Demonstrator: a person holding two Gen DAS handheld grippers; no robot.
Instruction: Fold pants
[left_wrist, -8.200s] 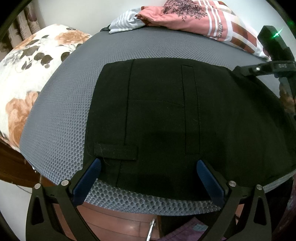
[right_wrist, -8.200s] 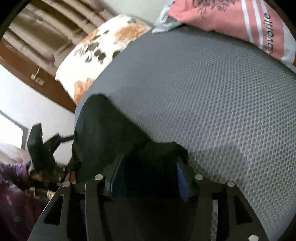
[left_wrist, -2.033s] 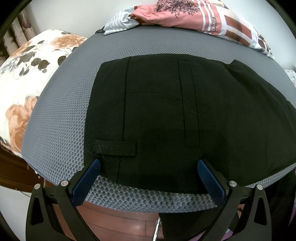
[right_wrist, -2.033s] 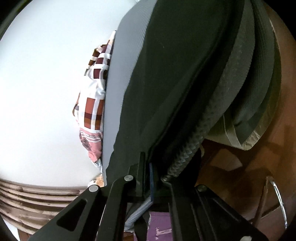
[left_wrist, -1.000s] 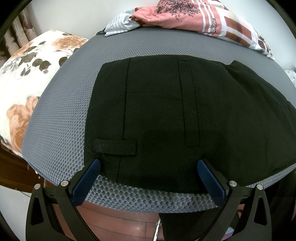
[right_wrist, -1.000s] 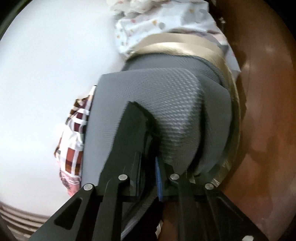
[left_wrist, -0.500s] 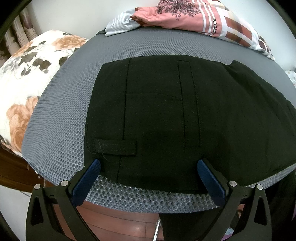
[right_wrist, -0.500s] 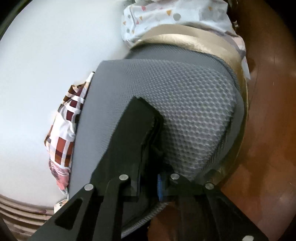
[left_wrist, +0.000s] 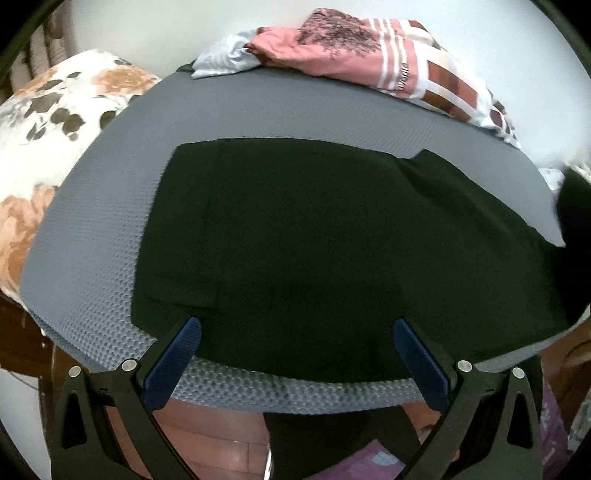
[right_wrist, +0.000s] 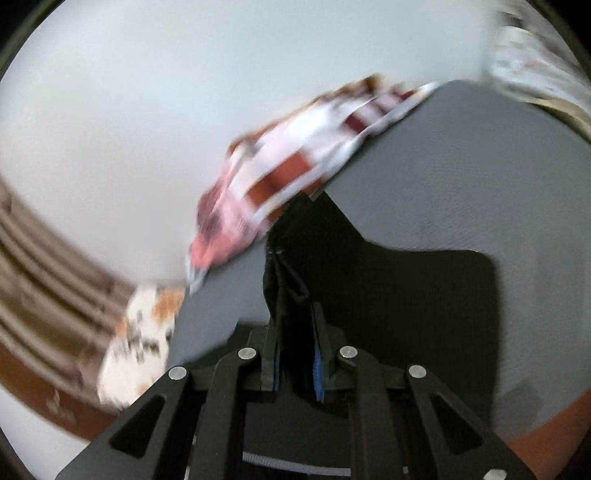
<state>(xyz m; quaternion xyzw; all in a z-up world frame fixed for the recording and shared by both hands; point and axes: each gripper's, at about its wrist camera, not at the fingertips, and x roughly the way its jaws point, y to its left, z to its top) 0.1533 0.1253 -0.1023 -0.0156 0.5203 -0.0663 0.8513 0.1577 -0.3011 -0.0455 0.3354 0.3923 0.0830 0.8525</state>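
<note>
The left gripper (left_wrist: 297, 363) points steeply downward with its jaws spread wide, blue pads (left_wrist: 173, 360) well apart and nothing pressed between them. The right gripper (right_wrist: 297, 356) tilts less steeply, its jaws nearly closed, pinching a fold of black pants (right_wrist: 295, 332) between the pads
</note>
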